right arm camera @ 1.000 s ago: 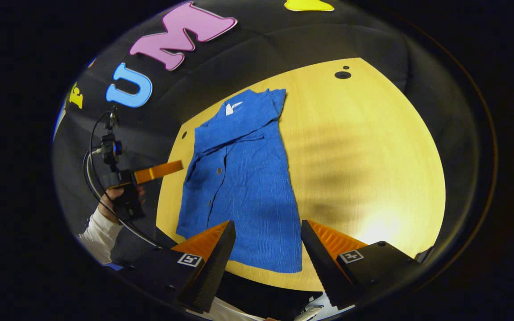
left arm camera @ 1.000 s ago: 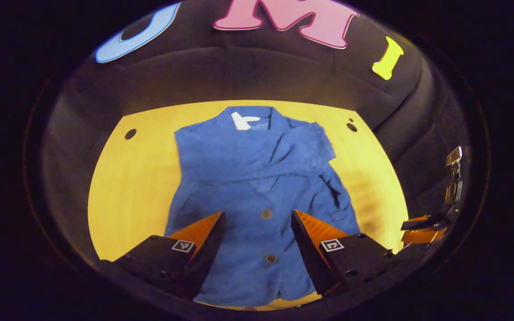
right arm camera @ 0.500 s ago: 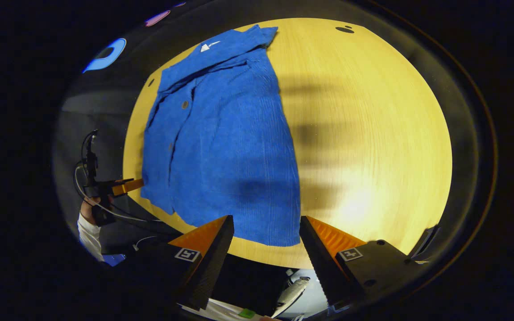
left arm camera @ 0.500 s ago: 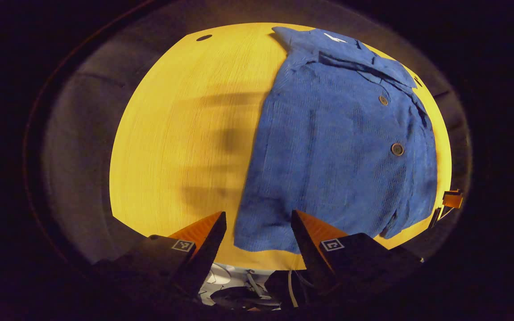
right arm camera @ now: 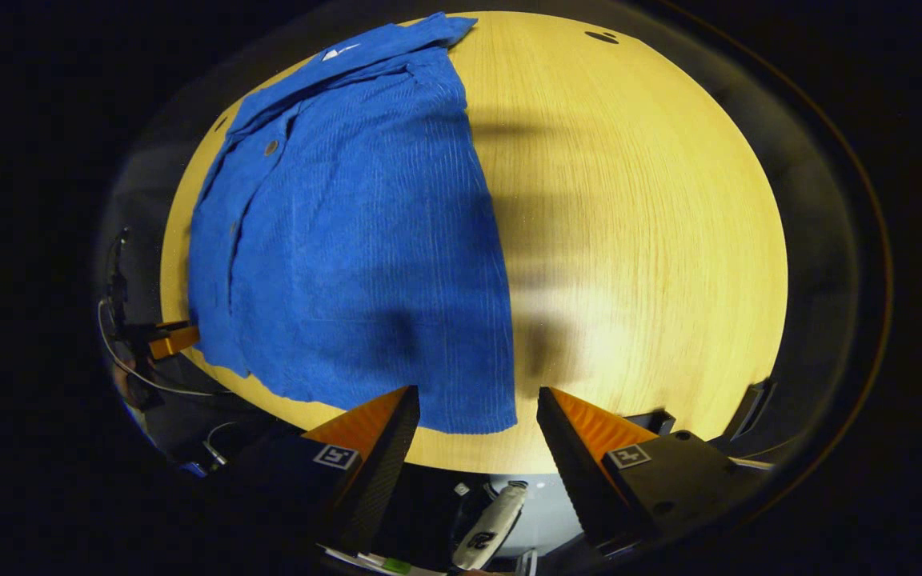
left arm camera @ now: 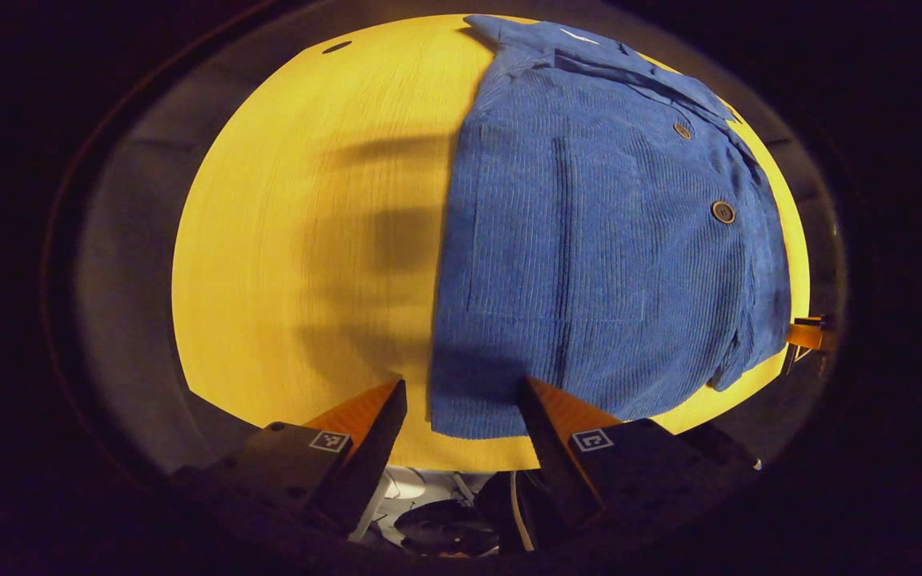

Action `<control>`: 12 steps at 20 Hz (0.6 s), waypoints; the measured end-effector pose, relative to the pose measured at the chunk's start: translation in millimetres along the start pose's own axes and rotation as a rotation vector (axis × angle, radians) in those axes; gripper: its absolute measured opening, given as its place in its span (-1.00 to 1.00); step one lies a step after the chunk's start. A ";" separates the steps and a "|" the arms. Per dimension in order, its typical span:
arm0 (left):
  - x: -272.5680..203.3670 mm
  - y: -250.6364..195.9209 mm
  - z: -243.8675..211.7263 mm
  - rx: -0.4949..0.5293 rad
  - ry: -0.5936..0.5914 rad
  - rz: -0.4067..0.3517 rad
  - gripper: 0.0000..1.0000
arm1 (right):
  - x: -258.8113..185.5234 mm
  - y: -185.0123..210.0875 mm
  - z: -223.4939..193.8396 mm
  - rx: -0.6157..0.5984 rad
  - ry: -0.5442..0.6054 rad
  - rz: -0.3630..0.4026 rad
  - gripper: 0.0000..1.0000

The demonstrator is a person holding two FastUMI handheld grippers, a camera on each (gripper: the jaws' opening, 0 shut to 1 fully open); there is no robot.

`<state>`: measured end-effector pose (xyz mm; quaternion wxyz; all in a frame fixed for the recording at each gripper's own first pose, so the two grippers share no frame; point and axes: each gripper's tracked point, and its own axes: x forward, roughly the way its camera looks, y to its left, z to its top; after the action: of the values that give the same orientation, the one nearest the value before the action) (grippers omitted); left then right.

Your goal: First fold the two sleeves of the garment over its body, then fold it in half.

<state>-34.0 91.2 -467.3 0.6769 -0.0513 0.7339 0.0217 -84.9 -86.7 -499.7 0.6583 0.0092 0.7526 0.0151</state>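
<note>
So the sleeves look already folded in (hard to be sure), the blue shirt (left arm camera: 605, 240) lies flat on the table (left arm camera: 293, 240), and both grippers (left arm camera: 461, 416) (right arm camera: 477, 416) hang open at its hem corners, ready to pinch and fold it in half

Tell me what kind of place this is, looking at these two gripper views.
Probably a staged recording booth, not a home: a blue shirt lies flat on a bare wooden table ringed by dark cloth walls, and both handheld grippers, left and right, sit open at the shirt's near hem.
</note>
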 end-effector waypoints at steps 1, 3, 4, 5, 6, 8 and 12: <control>-3.1 -1.6 -1.5 -0.015 0.010 -0.012 0.67 | 5.7 -4.9 -1.9 -0.004 0.009 -0.032 0.92; -2.7 -2.5 -1.9 0.007 0.021 -0.010 0.64 | 14.2 -3.4 -6.5 0.009 0.027 -0.043 0.92; -1.5 -2.7 -0.5 0.022 0.017 -0.005 0.64 | 13.6 -1.9 -3.8 0.021 0.019 -0.042 0.92; -1.0 -3.7 0.7 0.039 0.009 0.001 0.65 | 15.5 -1.7 -3.4 0.018 0.017 -0.045 0.92; 0.9 -5.2 0.5 0.055 0.001 0.004 0.64 | 14.5 -0.3 -3.7 0.012 0.028 -0.043 0.91; 1.7 -13.2 2.2 0.066 -0.021 0.000 0.59 | 15.5 0.0 -2.8 0.020 0.038 -0.048 0.88; 1.8 -35.2 0.8 0.163 -0.088 0.054 -0.89 | 12.7 27.3 3.2 0.026 0.005 -0.017 -0.32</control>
<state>-29.7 56.2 -467.8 0.7098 0.0247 0.7038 -0.0178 -83.6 -58.9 -511.8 0.6564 0.0113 0.7544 -0.0003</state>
